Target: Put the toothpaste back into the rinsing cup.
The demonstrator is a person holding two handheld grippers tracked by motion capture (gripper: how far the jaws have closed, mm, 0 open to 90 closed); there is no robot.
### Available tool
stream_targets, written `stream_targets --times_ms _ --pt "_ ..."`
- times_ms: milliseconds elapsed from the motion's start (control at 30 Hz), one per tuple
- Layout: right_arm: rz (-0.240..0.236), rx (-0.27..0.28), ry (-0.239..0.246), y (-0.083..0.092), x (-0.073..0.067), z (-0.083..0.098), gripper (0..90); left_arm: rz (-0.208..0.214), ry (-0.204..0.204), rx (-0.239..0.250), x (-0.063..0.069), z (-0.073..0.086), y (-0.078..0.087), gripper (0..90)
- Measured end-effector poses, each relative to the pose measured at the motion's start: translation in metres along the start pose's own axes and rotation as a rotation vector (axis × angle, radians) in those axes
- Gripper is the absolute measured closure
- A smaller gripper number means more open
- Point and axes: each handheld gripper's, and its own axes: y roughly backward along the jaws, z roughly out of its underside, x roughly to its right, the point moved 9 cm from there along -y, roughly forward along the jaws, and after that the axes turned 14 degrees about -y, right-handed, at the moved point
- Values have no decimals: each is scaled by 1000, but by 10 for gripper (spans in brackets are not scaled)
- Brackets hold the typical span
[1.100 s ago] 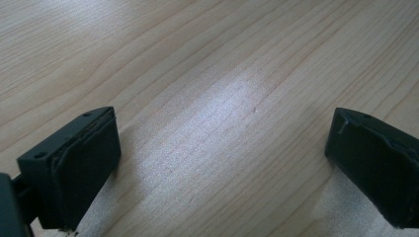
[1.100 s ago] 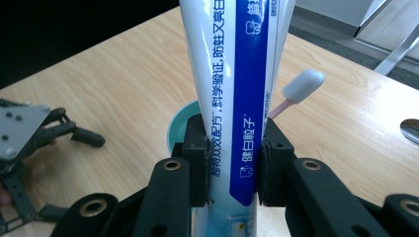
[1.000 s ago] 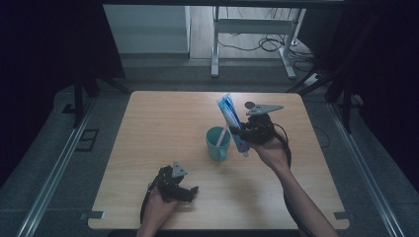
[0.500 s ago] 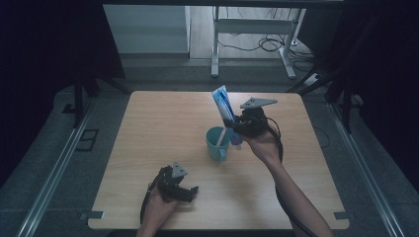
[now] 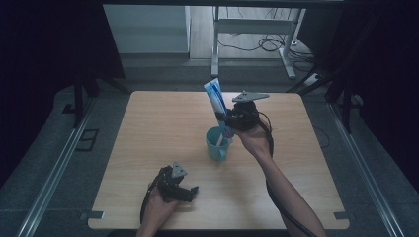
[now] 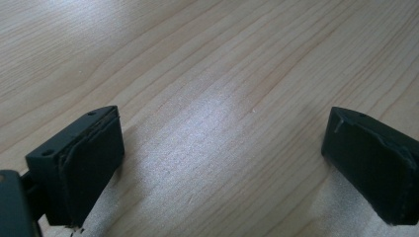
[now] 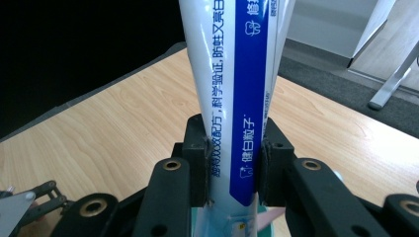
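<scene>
My right gripper is shut on a white and blue toothpaste tube, held upright and leaning a little left, just above the teal mug at the table's middle. In the right gripper view the tube is squeezed between both pads, and a bit of the mug's teal rim shows below. A pale stick-like item stands inside the mug. My left gripper rests on the table near the front edge, its jaws wide apart; in the left gripper view only bare wood lies between them.
The wooden table has free surface at its left and far right. Beyond the far edge stand a metal frame's legs and floor cables. Dark curtains flank both sides.
My right gripper has carried the toothpaste tube leftward and slightly up, so it now stands over the mug. The left gripper has stayed in place.
</scene>
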Motion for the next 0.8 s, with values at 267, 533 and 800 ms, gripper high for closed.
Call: stream_targets --times_ms 267,533,800 --pt "10 14 9 -13 -1 0 706 0 -1 0 0 0 0 28" --pt "5 24 10 -26 -3 9 705 -1 0 -1 0 0 0 28" --pt "11 20 20 -37 -2 21 706 -4 6 -8 -1 1 -1 8"
